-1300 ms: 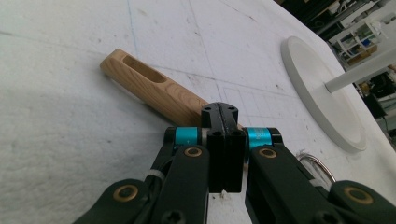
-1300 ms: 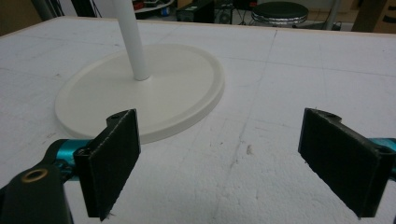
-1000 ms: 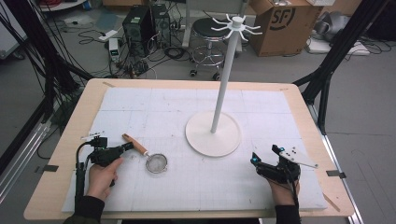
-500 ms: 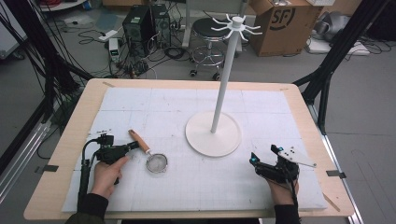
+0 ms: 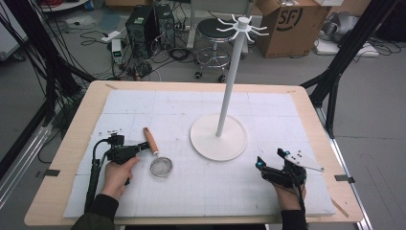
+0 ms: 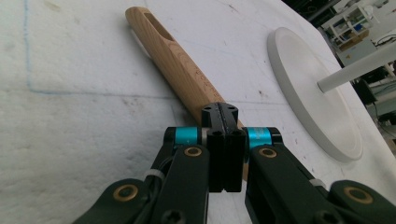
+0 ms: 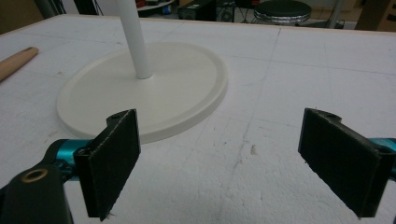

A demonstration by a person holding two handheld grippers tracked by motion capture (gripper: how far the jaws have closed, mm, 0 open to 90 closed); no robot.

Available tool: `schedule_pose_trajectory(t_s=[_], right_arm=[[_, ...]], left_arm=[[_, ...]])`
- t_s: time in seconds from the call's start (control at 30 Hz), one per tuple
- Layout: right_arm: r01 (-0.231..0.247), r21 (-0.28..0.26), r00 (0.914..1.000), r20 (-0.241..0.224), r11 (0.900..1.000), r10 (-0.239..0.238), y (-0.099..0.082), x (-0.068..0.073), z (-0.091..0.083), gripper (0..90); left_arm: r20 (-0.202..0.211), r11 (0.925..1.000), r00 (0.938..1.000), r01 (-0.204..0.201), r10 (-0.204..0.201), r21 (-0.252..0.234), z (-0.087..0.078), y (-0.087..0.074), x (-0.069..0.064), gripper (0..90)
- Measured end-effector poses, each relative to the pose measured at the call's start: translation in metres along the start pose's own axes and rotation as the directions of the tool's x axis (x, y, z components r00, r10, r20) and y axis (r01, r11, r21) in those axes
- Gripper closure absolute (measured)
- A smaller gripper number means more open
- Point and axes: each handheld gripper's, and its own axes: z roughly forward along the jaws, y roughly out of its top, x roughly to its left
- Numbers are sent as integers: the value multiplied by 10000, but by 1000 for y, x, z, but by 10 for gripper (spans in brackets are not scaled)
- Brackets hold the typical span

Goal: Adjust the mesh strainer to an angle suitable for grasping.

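A small wire strainer (image 5: 161,166) with a wooden handle (image 5: 151,140) lies on the white mat left of centre. My left gripper (image 5: 143,145) is shut, jaws pressed together with nothing between them, and its tip sits against the handle's near side. In the left gripper view the handle (image 6: 177,70) runs away under the closed tips (image 6: 219,112). My right gripper (image 5: 269,158) rests open on the mat at the right, nothing between its pads (image 7: 223,116). It faces the round base (image 7: 177,84) of the white rack.
The white rack (image 5: 232,72) rises from its round base (image 5: 219,139) at mid-table, with hook arms at the top. The base also shows in the left gripper view (image 6: 308,84). A white foam mat (image 5: 268,110) covers the wooden table. Cables, a stool and boxes stand beyond the far edge.
My left gripper has slid right against the strainer's handle, and the handle has swung to a steeper angle. The sieve bowl and my right gripper stay where they were.
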Motion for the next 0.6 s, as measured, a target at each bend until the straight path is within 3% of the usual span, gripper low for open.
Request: schedule_pose_trajectory(t_s=[0.37, 0.5, 0.6], right_arm=[[-10, -32, 10000, 93, 10000, 11, 0, -2, 0, 121], [-12, -44, 10000, 66, 10000, 12, 0, -2, 0, 120], [15, -74, 10000, 72, 10000, -15, 0, -2, 0, 121]], left_arm=[[205, 9992, 9998, -63, 55, 387, 17, 6, -5, 900], [441, 9979, 9982, -439, 418, 485, 26, 9, -11, 900], [503, 9973, 9976, -492, 465, 537, 30, 11, -12, 900]])
